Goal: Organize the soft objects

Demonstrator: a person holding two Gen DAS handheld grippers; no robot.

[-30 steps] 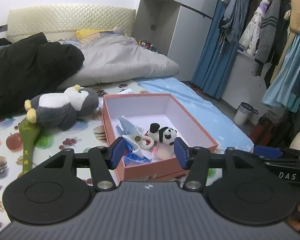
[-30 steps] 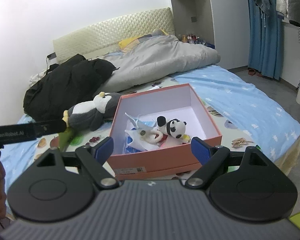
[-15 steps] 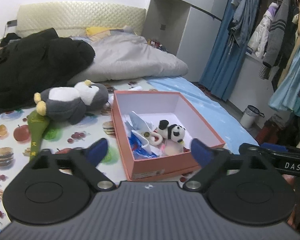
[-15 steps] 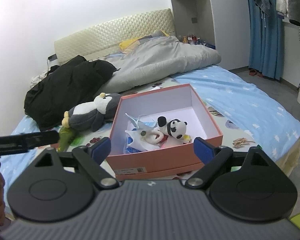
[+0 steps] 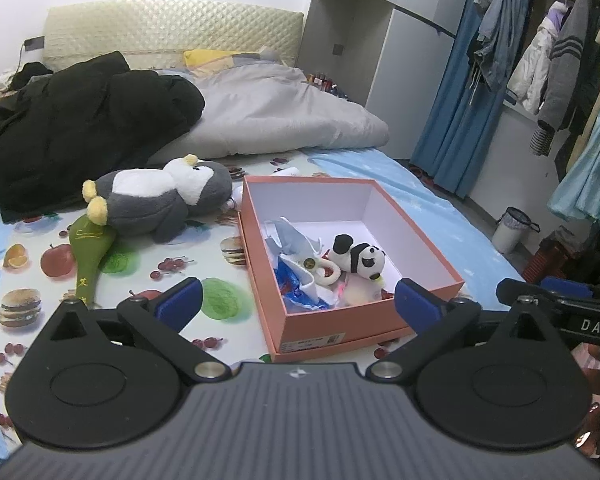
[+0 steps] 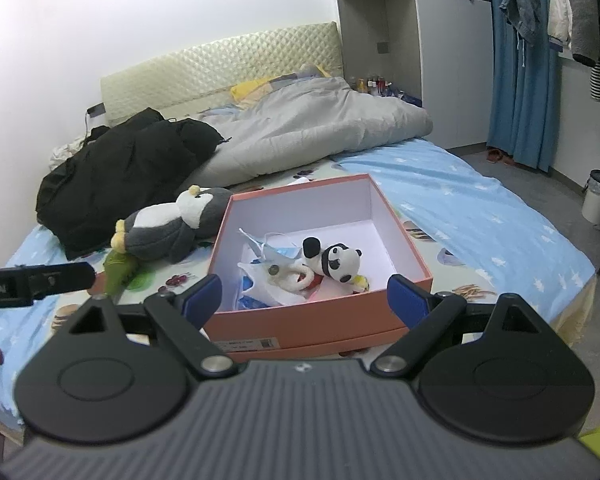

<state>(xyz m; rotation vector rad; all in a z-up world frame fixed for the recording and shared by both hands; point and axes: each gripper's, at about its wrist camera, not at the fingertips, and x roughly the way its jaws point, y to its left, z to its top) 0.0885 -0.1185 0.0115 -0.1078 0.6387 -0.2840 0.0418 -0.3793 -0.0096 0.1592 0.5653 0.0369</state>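
Both claws gape empty, the left claw [image 5: 298, 306] opening, before a black-and-white panda plush [image 5: 358, 258].

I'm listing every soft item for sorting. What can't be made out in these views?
- Items under the panda in the box: piled together in both views, not separable.
- Green toy: right view, mostly behind the penguin and the other gripper.
- Box label: too small to read.

Even indoor light, sharp focus, fisheye bending at edges, pale wall glare.
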